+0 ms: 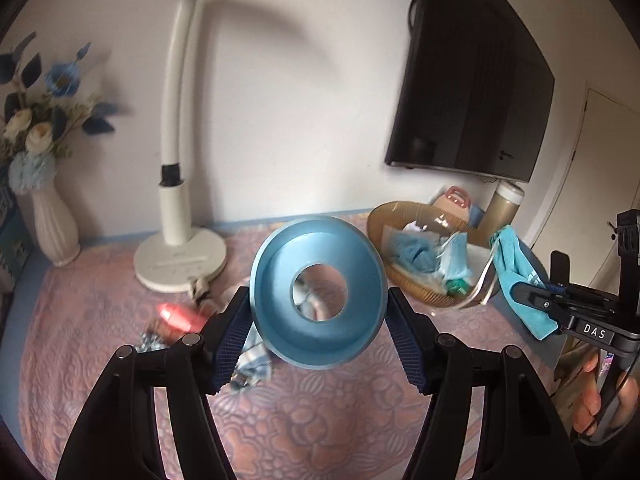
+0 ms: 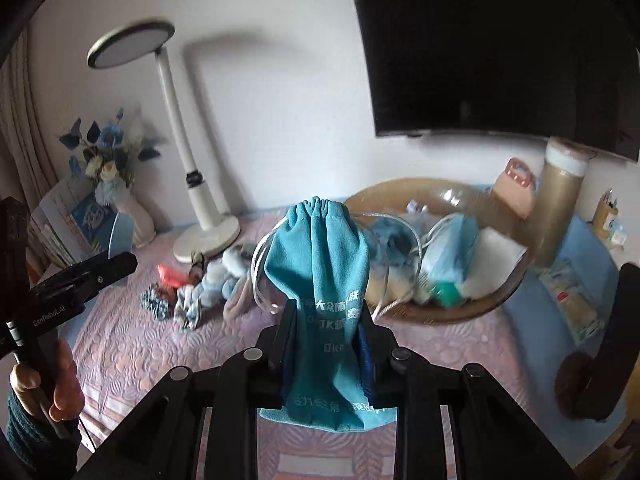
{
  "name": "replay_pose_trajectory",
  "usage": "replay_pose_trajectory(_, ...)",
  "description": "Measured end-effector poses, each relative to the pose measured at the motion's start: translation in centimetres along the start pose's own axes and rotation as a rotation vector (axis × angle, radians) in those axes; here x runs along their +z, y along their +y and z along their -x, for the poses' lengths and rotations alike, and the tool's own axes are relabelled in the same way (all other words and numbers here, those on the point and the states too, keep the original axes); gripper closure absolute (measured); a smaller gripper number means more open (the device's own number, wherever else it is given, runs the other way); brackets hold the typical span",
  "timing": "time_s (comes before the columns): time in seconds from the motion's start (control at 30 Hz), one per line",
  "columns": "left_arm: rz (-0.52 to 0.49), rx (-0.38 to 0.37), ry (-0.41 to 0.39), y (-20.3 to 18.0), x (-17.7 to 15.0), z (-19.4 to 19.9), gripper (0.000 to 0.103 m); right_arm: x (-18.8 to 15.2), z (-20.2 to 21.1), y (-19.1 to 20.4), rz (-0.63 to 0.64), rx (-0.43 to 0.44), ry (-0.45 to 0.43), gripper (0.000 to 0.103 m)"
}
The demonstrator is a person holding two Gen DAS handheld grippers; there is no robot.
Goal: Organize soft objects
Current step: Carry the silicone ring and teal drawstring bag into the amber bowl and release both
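Two handheld grippers hover above a tabletop (image 2: 400, 344) covered in a pink quilted cloth. The right gripper (image 2: 326, 344) has its fingers (image 2: 289, 332) clamped on a teal drawstring pouch (image 2: 320, 264) printed with white characters; the pouch stands up between them, its gathered mouth on top, lifted clear of the cloth. The left gripper (image 1: 318, 320) holds a blue ring-shaped tape roll (image 1: 318, 292) between fingers (image 1: 230, 336) set partway apart, pressing its sides. Behind sits an amber bowl (image 2: 472, 312), already holding blue fabric, a face-mask pack and clear tubing. More soft items, a blue plush toy (image 2: 230, 276) among them, lie near a white desk lamp (image 2: 200, 184). The step in hand looks like carrying the pouch to the bowl; the next move likely calls for reaching over its rim and letting go
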State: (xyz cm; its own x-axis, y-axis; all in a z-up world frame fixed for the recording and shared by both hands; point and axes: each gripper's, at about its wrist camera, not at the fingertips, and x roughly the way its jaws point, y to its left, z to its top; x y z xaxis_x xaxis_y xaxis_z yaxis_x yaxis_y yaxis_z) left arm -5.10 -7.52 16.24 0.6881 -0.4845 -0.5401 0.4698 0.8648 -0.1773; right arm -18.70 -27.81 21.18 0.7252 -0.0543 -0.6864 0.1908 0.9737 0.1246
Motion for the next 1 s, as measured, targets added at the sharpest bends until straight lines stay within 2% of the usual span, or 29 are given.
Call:
replay_pose_trajectory(0.2, -0.028, -0.105, -0.007, -5.6, 5.2, -3.2, 0.039, 5.7, 1.5, -4.2, -0.027, -0.096, -0.089, 0.077)
replay_pose_trajectory(0.37, -0.059, -0.168, 0.035, -9.8, 8.1, -8.1, 0.039, 8.7, -0.7, -7.6, -0.078, -0.148, -0.079, 0.077)
replay_pose_trajectory(0.43, -0.075, -0.180, 0.059, -11.2, 8.7, -10.3, 0.039, 9.2, -2.0, -9.1, -0.099, -0.178, -0.058, 0.077)
replay_pose_trajectory(0.57, -0.093, -0.201, 0.117, -13.1, 9.0, -14.5, 0.039, 9.8, -4.9, -11.4, -0.146, -0.184, -0.009, 0.077)
replay_pose_trajectory(0.77, -0.118, -0.201, 0.160, -14.9, 8.4, -18.2, 0.035, 9.9, -7.9, -13.2, -0.184, -0.183, 0.045, 0.077)
replay_pose_trajectory(0.83, -0.123, -0.195, 0.174, -15.2, 8.2, -19.2, 0.025, 9.8, -8.7, -13.6, -0.197, -0.185, 0.069, 0.069)
replay_pose_trajectory(0.9, -0.131, -0.199, 0.198, -15.8, 8.3, -19.9, 0.021, 9.5, -9.3, -14.2, -0.213, -0.189, 0.094, 0.052)
replay_pose_trajectory(1.0, -0.142, -0.209, 0.228, -16.2, 7.9, -20.1, 0.021, 8.7, -8.8, -14.4, -0.213, -0.189, 0.090, 0.048)
